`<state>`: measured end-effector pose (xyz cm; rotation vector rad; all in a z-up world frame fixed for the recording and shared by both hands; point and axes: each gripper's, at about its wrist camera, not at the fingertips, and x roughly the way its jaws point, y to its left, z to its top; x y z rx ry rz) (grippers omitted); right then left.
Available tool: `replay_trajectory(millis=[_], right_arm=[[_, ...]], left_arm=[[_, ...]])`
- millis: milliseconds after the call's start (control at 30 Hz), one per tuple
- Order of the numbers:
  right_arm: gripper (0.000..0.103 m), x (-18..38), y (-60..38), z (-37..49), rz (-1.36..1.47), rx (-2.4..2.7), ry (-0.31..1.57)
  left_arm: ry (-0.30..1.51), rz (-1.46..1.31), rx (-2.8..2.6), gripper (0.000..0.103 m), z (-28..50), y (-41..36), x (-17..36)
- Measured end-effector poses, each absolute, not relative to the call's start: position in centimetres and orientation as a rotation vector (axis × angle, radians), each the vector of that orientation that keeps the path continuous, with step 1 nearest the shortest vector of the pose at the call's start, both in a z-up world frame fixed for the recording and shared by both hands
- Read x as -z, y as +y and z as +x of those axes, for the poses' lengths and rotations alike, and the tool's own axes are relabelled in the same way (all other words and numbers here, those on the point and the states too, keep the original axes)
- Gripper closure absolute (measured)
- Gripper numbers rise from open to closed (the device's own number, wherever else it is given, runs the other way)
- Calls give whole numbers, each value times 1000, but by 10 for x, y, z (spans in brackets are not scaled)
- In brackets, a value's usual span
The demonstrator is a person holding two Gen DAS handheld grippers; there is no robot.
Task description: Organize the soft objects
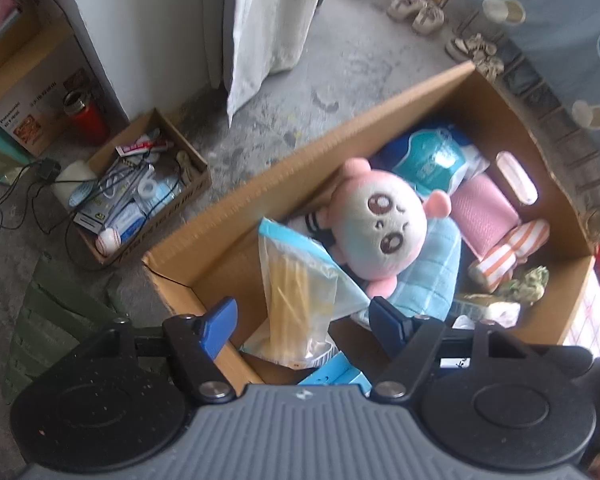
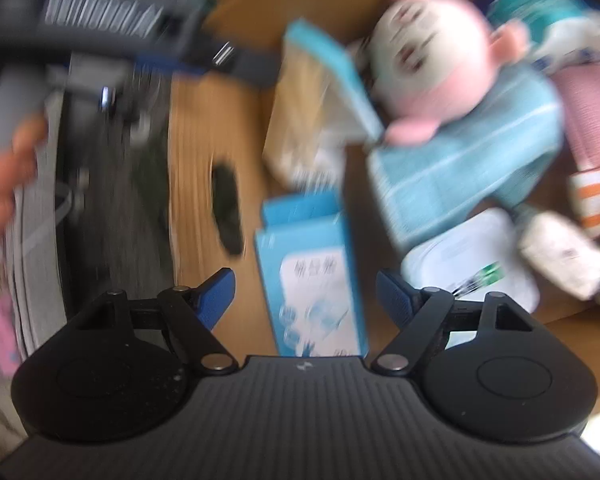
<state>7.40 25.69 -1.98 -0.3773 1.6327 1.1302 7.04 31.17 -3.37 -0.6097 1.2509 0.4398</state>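
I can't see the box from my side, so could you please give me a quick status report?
Left claw open, above the bag of sticks, not gripping. Right claw open, empty, over the blue packet. Pink plush lies in the cardboard box. Nothing blocking.

Plush (image 1: 380, 224) in box (image 1: 236, 204) (atop towel (image 1: 432, 276)).

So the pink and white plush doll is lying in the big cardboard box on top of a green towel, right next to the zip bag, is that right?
Not quite: the towel under the plush doll is light blue, not green, as the left wrist view shows. The rest holds: the doll lies in the big cardboard box, beside the zip bag.
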Motion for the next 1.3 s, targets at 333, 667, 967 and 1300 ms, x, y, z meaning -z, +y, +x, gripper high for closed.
replay_trajectory(millis=[333, 667, 967, 1300], right_arm=[[7, -19, 211, 87, -123, -878, 1417], [1, -51, 147, 71, -152, -599, 1077], [1, -90, 65, 38, -101, -480, 883], [1, -100, 2, -2, 46, -373, 927]], left_arm=[[1163, -514, -434, 19, 51, 290, 10], [1071, -418, -513, 8, 37, 243, -9], [1055, -361, -512, 8, 26, 189, -21], [1117, -276, -383, 8, 24, 140, -10]])
